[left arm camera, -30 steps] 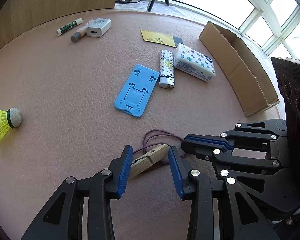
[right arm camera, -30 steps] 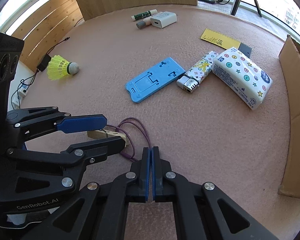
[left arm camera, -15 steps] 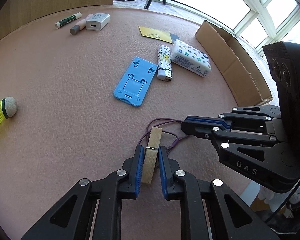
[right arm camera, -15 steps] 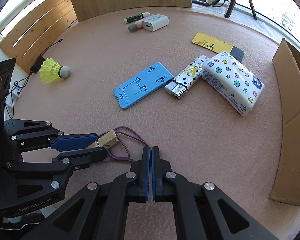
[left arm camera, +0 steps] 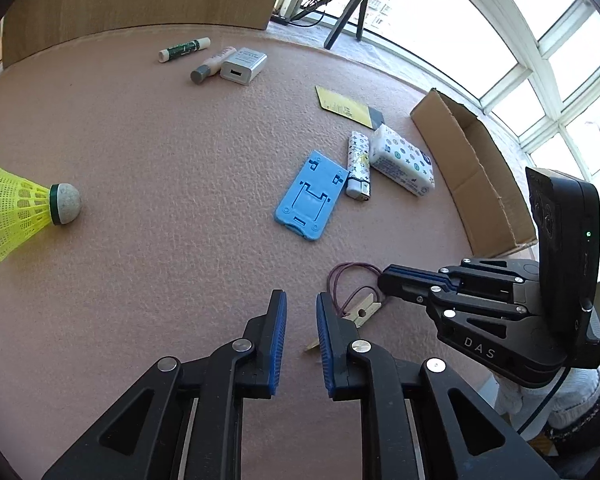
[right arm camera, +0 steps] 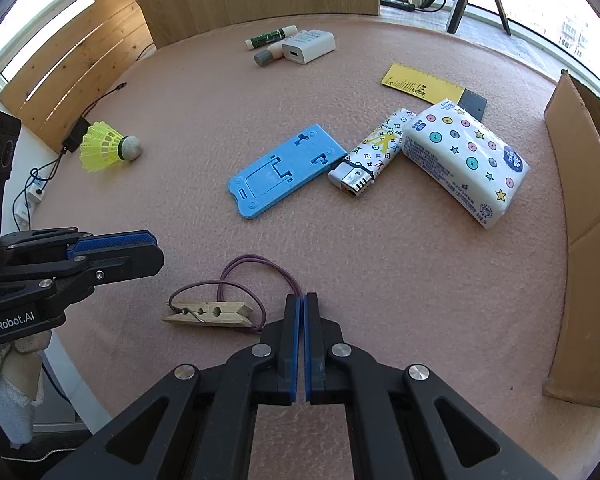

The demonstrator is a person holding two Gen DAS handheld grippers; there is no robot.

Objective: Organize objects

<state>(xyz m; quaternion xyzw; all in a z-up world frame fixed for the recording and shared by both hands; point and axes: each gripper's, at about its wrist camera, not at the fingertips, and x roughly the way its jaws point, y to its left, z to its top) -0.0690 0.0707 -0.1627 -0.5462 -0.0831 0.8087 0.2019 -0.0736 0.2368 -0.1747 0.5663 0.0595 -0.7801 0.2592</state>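
Two grippers are hanging low over the near edge of the table [right arm camera: 380, 280]: the right gripper [right arm camera: 302, 298] is pinching a strand of the purple band [right arm camera: 252, 258] in closed jaws, while the left gripper [left arm camera: 302, 300] is showing only a narrow, empty gap. Between them the clothespin [right arm camera: 208, 314] is lying flat, touching the band. Farther off, a blue phone stand [right arm camera: 284, 170], lighter [right arm camera: 370, 156] and tissue pack [right arm camera: 464, 156] are lying side by side.
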